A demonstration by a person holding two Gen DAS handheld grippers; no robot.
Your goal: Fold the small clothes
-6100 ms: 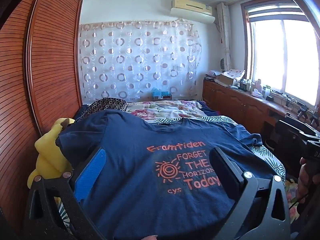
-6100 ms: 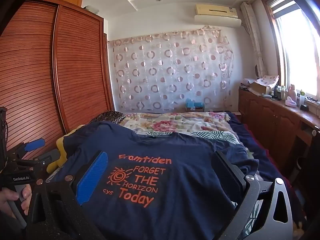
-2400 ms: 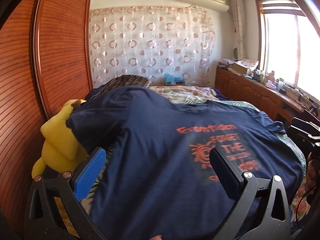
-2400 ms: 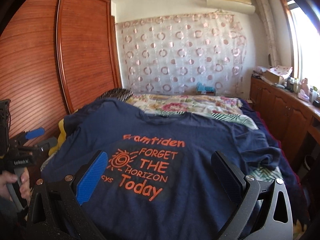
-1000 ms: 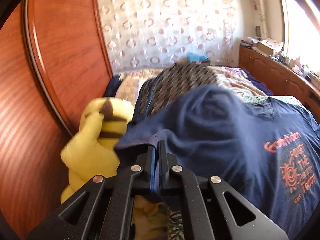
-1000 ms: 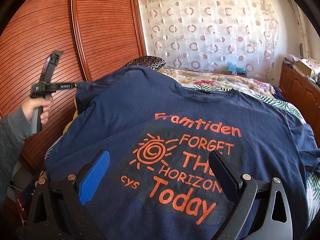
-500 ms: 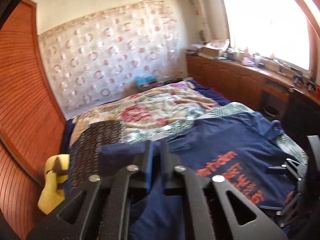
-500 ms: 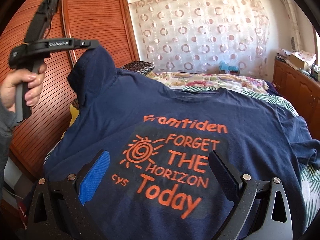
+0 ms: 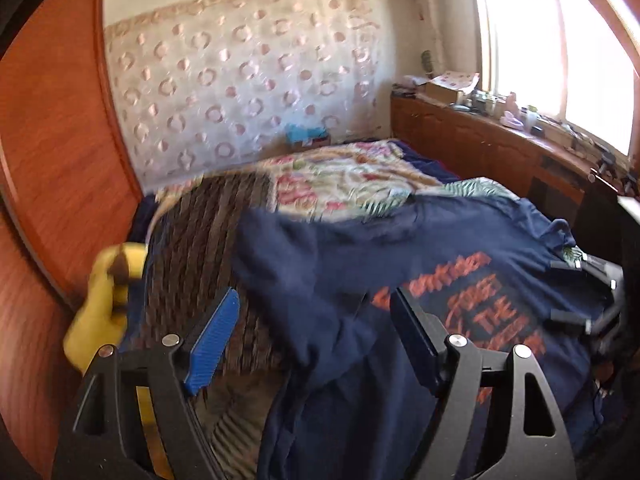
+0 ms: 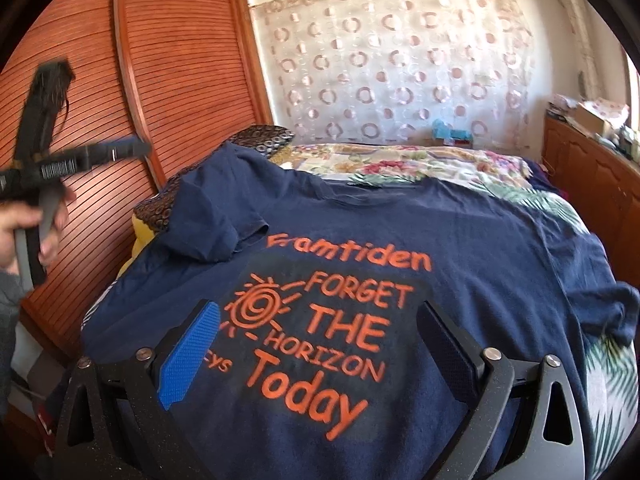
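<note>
A navy T-shirt (image 10: 460,248) with orange print lies face up on the bed; it also shows in the left wrist view (image 9: 400,264). Its left sleeve (image 10: 216,216) is folded inward over the shoulder, next to the print. My left gripper (image 9: 316,332) is open and empty above the shirt's left side; in the right wrist view (image 10: 120,150) it is held up in the air by the wardrobe. My right gripper (image 10: 320,344) is open and empty, hovering over the shirt's lower print. The right sleeve (image 10: 616,308) lies bunched at the bed's right edge.
A yellow plush toy (image 9: 104,304) and a patterned dark pillow (image 9: 192,248) lie left of the shirt by the wooden wardrobe (image 10: 80,80). A floral quilt (image 10: 420,164) covers the far bed. A wooden cabinet (image 9: 500,152) runs along the right under the window.
My left gripper carried the left sleeve up and inward, then opened and let it drop onto the shirt. The right gripper stayed open over the print.
</note>
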